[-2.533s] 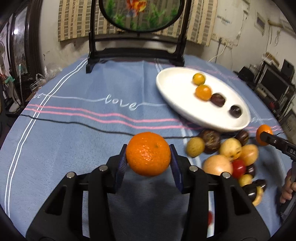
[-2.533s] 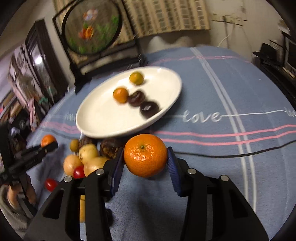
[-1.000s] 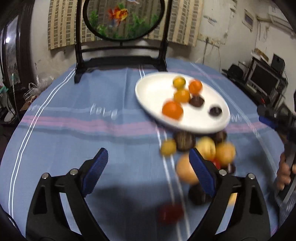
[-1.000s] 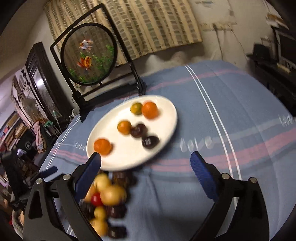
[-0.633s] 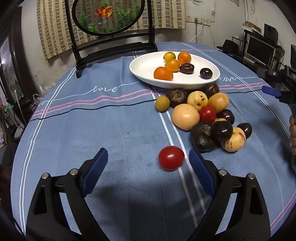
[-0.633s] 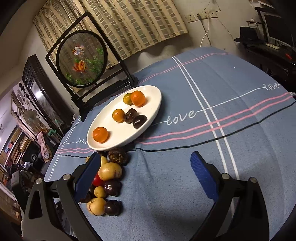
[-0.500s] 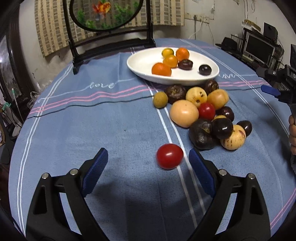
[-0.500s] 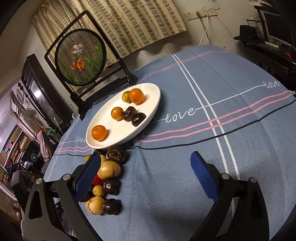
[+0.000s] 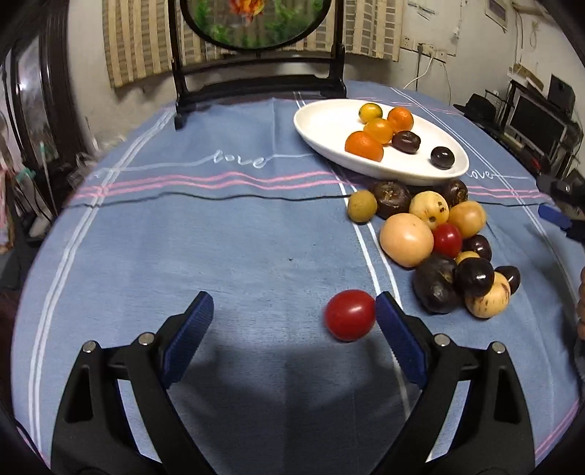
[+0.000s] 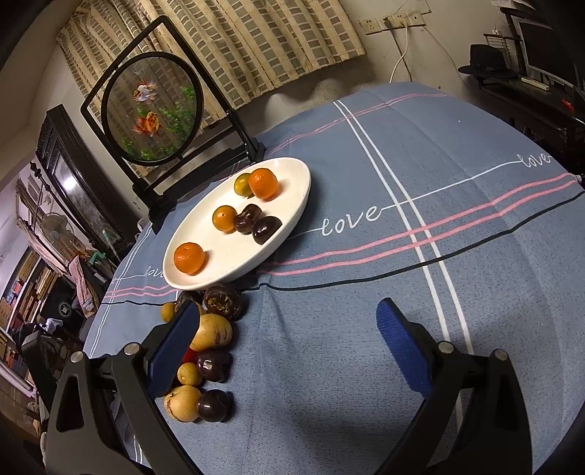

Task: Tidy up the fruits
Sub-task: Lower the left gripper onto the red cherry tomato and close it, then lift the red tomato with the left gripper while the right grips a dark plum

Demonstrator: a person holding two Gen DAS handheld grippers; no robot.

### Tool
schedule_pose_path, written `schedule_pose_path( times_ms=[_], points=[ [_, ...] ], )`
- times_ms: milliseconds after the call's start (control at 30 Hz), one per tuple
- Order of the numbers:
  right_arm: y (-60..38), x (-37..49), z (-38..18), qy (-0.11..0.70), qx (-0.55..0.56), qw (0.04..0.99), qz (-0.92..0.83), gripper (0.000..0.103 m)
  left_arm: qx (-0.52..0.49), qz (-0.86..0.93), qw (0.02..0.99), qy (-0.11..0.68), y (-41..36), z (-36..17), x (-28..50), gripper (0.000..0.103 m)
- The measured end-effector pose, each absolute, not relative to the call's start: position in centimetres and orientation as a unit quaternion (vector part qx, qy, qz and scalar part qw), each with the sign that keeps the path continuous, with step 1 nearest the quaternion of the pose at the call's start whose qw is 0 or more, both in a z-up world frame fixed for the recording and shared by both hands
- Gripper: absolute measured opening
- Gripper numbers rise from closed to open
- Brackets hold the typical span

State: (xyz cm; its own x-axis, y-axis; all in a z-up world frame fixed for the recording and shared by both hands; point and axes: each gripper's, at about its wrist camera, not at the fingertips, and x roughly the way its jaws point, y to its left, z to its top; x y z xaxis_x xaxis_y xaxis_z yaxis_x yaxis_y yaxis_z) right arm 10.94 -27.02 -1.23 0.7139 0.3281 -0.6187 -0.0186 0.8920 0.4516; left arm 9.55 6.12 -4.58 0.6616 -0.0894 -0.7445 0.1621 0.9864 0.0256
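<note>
2 wrist fisheyes, each looking down and forward along its own fingers at 1 table.

The left view sits low and close over the cloth (image 9: 234, 255): a red tomato (image 9: 350, 315) lies just inside its right finger (image 9: 400, 338), the fruit pile (image 9: 435, 241) ahead to the right, the plate (image 9: 329, 120) beyond. The right view looks from the other side, with the pile (image 10: 208, 350) by its left finger (image 10: 173, 345) and the plate (image 10: 292, 204) ahead-left. Both share plate, pile and the round screen (image 9: 256, 22) (image 10: 153, 109).
</note>
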Motion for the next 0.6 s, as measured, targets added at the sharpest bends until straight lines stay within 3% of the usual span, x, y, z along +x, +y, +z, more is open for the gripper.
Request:
schedule_pose_path(
  times_ms=[167,333,400,500,600],
  points=[
    [-26.9,10.9,-1.3,0.368,0.207,0.902,0.094,0.098,0.081,-0.114,0.904,0.405,3.8,-4.7,9.2,0.089],
    [-26.8,10.9,-1.3,0.367,0.204,0.903,0.095,0.098,0.073,-0.14,0.892,0.424,3.5,-5.2,9.9,0.069],
    [-26.8,10.9,-1.3,0.367,0.203,0.903,0.096,0.098,0.059,-0.152,0.886,0.434,3.6,-5.5,10.3,0.055],
    [-26.6,10.9,-1.4,0.369,0.202,0.902,0.097,0.098,0.051,-0.168,0.877,0.447,3.4,-5.9,10.5,0.042],
    [-26.6,11.0,-1.3,0.368,0.2,0.903,0.097,0.098,0.055,-0.174,0.874,0.45,3.0,-6.0,10.5,0.039]
  ],
)
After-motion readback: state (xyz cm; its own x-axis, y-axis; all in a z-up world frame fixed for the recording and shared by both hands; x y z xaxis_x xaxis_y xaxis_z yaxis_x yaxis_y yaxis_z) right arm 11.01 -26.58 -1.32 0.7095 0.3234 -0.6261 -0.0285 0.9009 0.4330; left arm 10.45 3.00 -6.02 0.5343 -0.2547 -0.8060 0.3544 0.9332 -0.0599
